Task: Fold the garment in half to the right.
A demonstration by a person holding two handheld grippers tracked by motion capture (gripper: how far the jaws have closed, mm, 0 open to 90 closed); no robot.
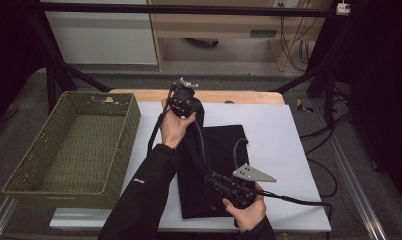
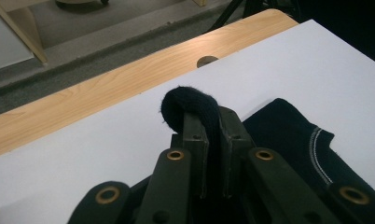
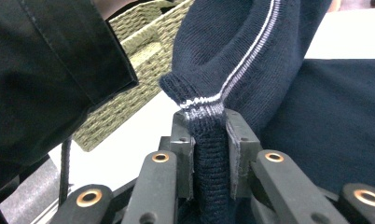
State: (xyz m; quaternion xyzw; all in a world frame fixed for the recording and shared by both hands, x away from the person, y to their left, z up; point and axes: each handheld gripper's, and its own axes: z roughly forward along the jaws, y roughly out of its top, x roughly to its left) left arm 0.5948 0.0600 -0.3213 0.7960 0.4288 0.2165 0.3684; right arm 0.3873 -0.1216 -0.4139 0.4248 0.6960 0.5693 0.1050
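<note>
As the high view shows, a dark garment point(image 1: 214, 170) lies on the white counter point(image 1: 284, 150), beside a green basket point(image 1: 74, 145). From the left gripper point(image 2: 209, 126) view, its fingers are clenched on a garment fold. The right gripper point(image 3: 209, 126) view shows its fingers clamping the striped hem.

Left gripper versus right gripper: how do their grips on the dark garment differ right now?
The left gripper pinches a plain dark fold at the far end of the garment; the right gripper clamps a ribbed edge with white stripes at the near end. The left sits over bare white table, the right over cloth. Both are shut on fabric.
</note>
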